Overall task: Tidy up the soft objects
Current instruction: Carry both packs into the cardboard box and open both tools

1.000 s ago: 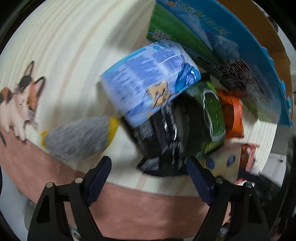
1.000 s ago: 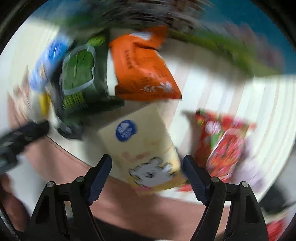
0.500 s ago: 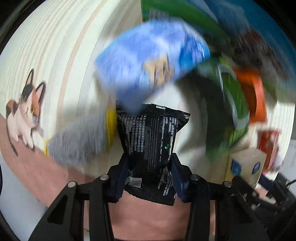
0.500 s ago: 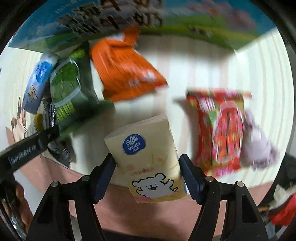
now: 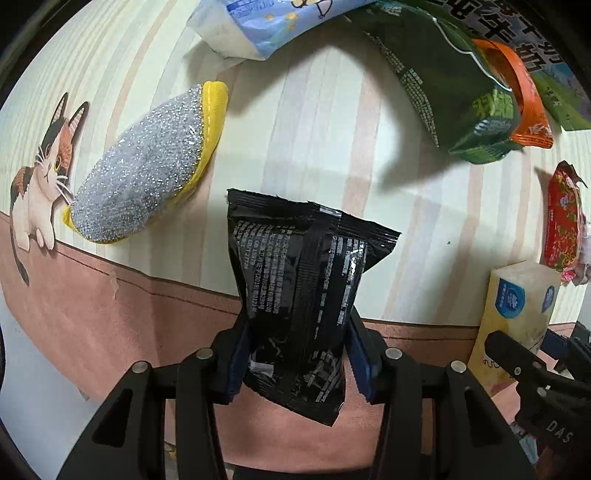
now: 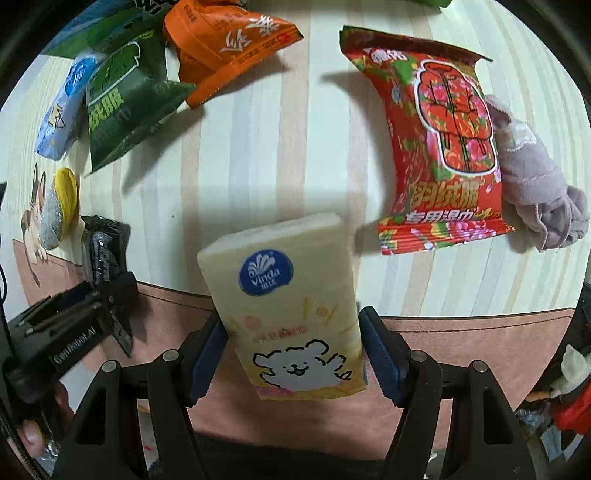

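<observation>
My left gripper [image 5: 297, 354] is shut on a black snack packet [image 5: 299, 291] and holds it above the striped mat's front edge. My right gripper [image 6: 291, 354] is shut on a yellow Vinda tissue pack [image 6: 291, 314], which also shows in the left wrist view [image 5: 517, 306]. On the mat lie a silver and yellow scouring sponge [image 5: 147, 166], a blue tissue pack [image 5: 273, 22], a green packet [image 6: 118, 107], an orange packet [image 6: 225, 40], a red wet-wipe packet [image 6: 439, 147] and a grey cloth [image 6: 535, 184].
The striped mat [image 5: 317, 140] has a pink front band [image 5: 110, 314] and a printed cat [image 5: 40, 173] at the left. A printed carton edge [image 5: 524, 40] stands at the back. The left gripper shows at the left of the right wrist view [image 6: 74, 332].
Both grippers closed on their packs and lifted them back toward the mat's front edge. The black packet came out from under the blue and green packs.
</observation>
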Available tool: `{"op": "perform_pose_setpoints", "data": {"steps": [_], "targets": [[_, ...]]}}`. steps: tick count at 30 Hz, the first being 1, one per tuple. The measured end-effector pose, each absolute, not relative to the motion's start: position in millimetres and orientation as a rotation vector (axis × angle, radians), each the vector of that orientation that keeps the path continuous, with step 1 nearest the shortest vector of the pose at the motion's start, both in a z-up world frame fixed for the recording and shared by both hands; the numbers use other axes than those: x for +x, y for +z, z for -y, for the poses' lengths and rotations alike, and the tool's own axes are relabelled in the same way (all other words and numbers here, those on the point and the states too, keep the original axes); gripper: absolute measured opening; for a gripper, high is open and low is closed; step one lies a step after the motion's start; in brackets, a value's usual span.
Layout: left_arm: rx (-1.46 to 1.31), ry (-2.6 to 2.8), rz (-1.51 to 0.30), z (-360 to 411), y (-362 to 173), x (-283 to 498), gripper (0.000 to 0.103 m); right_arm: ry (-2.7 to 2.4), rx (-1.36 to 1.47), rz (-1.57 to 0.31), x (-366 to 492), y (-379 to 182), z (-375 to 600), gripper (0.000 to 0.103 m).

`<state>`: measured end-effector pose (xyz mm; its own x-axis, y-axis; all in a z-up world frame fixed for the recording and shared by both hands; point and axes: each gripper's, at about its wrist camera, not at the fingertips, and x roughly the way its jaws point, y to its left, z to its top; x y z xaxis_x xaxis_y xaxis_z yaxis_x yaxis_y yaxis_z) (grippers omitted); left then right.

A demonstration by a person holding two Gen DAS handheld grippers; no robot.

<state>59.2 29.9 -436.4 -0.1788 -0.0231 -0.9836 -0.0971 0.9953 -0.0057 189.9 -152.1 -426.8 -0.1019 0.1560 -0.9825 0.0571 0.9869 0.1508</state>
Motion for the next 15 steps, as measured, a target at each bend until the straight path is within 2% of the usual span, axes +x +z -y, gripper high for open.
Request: {"op": "perform_pose_setpoints", "data": {"steps": [4,8,15], "targets": [[-0.099,0.067,-1.741,-44.8,-430.0,44.8,0.038,0.075,0.147,-1.656,177.7,-434.9,152.9,0.069],[-0.122,0.064,-1.693,-46.3,-402.6,23.9,0.038,0.087,0.182,-1.630,160.8,-423.6,158.6,0.066],[-0.206,-0.013,-1.517,-44.8,-297.5,20.0,0.038,0.186,0.310,-1.512,116.4,-366.6,182.5,0.066]]}}
